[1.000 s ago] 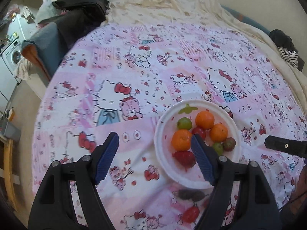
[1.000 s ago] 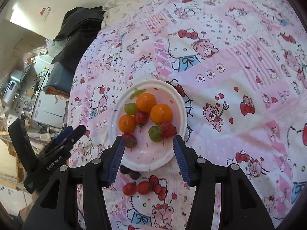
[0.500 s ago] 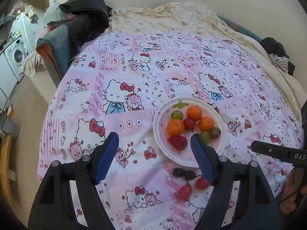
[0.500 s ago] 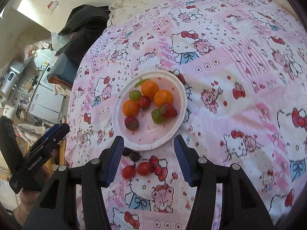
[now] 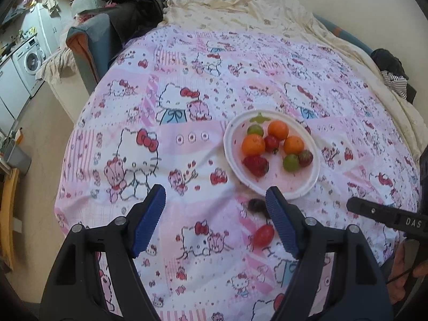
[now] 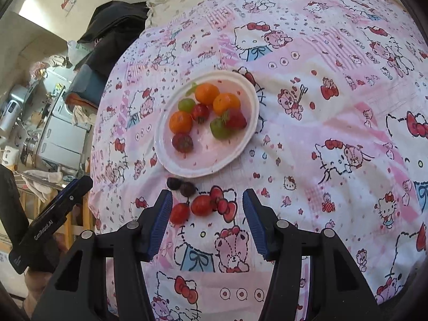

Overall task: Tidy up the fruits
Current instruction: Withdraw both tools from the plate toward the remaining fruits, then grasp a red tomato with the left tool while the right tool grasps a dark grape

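Observation:
A white plate (image 5: 310,184) (image 6: 248,99) sits on the pink cartoon-print bedspread (image 5: 187,107). It holds three oranges (image 6: 206,93), two green fruits (image 6: 219,129), strawberries (image 6: 236,119) and a small red tomato (image 6: 200,112). In front of the plate lie two dark grapes (image 6: 180,186) and two red cherry tomatoes (image 6: 202,205); one tomato (image 5: 263,236) and a grape (image 5: 255,204) show in the left wrist view. My left gripper (image 5: 216,216) is open and empty, above the bedspread left of the loose fruit. My right gripper (image 6: 207,219) is open and empty, just short of the loose tomatoes.
Dark clothes (image 5: 128,2) and a grey-orange cushion (image 5: 88,42) lie at the bed's far left corner. A cream sheet (image 5: 254,8) covers the far end. A washing machine (image 5: 29,56) and the floor are to the left of the bed.
Both grippers have pulled back and risen from the plate, so the plate looks smaller and the loose grapes and tomatoes in front of it have come into fuller view. Both stay open.

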Demonstrator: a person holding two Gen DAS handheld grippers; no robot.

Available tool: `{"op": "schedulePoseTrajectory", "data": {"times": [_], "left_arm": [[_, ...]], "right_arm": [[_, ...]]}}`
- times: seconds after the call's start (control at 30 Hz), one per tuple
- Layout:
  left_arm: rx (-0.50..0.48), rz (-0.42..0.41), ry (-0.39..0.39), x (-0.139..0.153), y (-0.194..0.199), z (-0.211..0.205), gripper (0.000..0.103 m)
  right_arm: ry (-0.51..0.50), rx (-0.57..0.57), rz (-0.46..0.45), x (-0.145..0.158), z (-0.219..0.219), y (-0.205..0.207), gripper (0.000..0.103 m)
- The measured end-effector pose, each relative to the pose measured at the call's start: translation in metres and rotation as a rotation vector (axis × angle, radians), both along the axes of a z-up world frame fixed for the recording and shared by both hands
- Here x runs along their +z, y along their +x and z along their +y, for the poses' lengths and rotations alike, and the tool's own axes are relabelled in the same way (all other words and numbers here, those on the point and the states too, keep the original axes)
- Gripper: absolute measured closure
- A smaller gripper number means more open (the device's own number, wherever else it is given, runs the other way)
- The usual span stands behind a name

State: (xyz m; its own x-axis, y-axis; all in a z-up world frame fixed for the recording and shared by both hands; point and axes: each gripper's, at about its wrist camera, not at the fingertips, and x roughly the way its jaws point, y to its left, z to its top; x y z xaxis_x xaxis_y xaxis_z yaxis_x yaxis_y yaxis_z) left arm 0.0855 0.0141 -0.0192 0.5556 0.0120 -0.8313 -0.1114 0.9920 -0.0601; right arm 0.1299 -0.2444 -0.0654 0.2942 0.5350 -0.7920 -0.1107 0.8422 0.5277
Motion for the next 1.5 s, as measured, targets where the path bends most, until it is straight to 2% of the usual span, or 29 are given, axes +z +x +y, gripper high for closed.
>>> {"op": "schedulePoseTrajectory", "data": {"times": [0.3,0.47,0.7,0.8,0.93,0.97,1.0,1.03,1.2,1.4,1.47,1.5], "left_arm": [[0.004,0.09,-0.006,-0.03,0.003,0.007,0.029],[-0.058,0.171,-0.023,-0.056,0.005,-0.01,0.03],[-0.228,0.265,-0.005,-0.097,0.011,-0.059,0.054],[-0.304,0.287,0.028,-0.11,0.016,-0.074,0.057],[-0.332,0.311,0.051,-0.121,0.02,-0.079,0.065],[-0.337,0.307,0.046,-0.12,0.02,-0.079,0.069],[-0.348,0.306,0.028,-0.119,0.02,-0.08,0.079],[-0.349,0.306,0.03,-0.117,0.02,-0.08,0.079],[-0.299,0.294,-0.023,-0.102,0.016,-0.064,0.08],[-0.13,0.257,-0.06,-0.075,0.01,-0.023,0.08],[-0.067,0.237,-0.074,-0.066,0.008,-0.006,0.08],[-0.043,0.228,-0.077,-0.064,0.008,-0.001,0.08]], "right_arm": [[0.0,-0.018,0.052,-0.015,0.002,0.005,0.046],[0.009,-0.039,0.092,-0.025,0.002,0.01,0.046],[0.0,-0.032,0.106,-0.029,0.003,0.014,0.046],[0.007,-0.037,0.11,-0.029,0.0,0.014,0.046],[0.011,-0.055,0.113,-0.028,-0.008,0.015,0.046],[0.013,-0.061,0.116,-0.028,-0.009,0.015,0.046],[0.015,-0.064,0.118,-0.028,-0.01,0.015,0.046],[0.018,-0.065,0.12,-0.029,-0.01,0.015,0.046],[0.017,-0.045,0.118,-0.028,-0.005,0.014,0.045],[0.034,0.048,0.132,-0.032,0.022,0.019,0.045],[0.046,0.1,0.137,-0.035,0.037,0.024,0.047],[0.052,0.109,0.138,-0.036,0.041,0.025,0.051]]}}
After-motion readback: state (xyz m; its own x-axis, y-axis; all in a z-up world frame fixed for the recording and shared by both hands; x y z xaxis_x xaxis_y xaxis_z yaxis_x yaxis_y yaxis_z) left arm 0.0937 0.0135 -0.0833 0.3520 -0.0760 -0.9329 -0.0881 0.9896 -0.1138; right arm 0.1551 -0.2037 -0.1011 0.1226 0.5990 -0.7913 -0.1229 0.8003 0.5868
